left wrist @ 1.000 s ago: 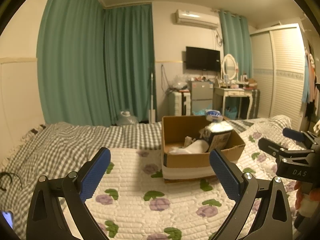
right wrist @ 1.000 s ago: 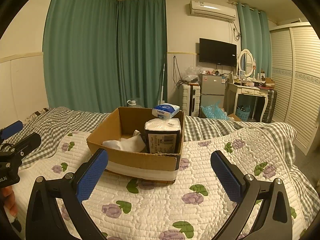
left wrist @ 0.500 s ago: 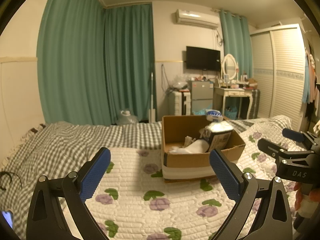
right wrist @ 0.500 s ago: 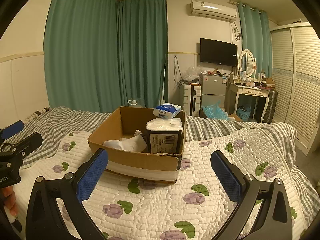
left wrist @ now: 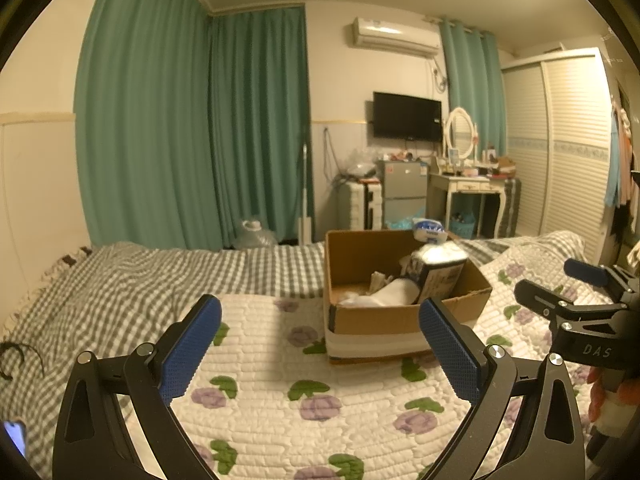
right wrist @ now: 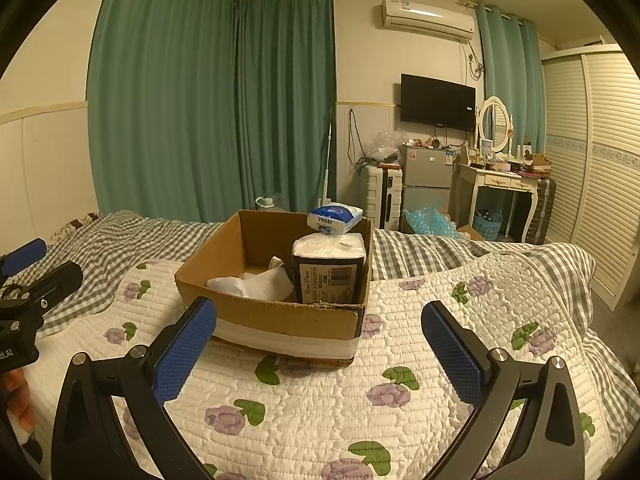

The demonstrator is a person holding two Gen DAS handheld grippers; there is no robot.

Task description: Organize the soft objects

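A cardboard box (right wrist: 280, 318) (left wrist: 384, 320) sits on the flowered quilt (right wrist: 360, 392) on the bed. Inside stand a dark pack of toilet rolls (right wrist: 329, 276) (left wrist: 440, 270), a blue Vinda tissue pack (right wrist: 334, 219) (left wrist: 430, 232) on top of it, and white cloth (right wrist: 256, 286) (left wrist: 388, 294). My left gripper (left wrist: 320, 344) is open and empty, in front of the box and to its left. My right gripper (right wrist: 320, 344) is open and empty, in front of the box. Each gripper shows at the edge of the other's view (left wrist: 580, 320) (right wrist: 28, 300).
A grey checked blanket (left wrist: 120, 288) covers the far and left part of the bed. Green curtains (right wrist: 212, 112), a wall TV (right wrist: 438, 102), a small fridge (right wrist: 426, 178), a dressing table (right wrist: 504, 184) and a wardrobe (right wrist: 600, 160) stand beyond the bed.
Both views have shifted very slightly; the box and its contents have not moved and both grippers stay open.
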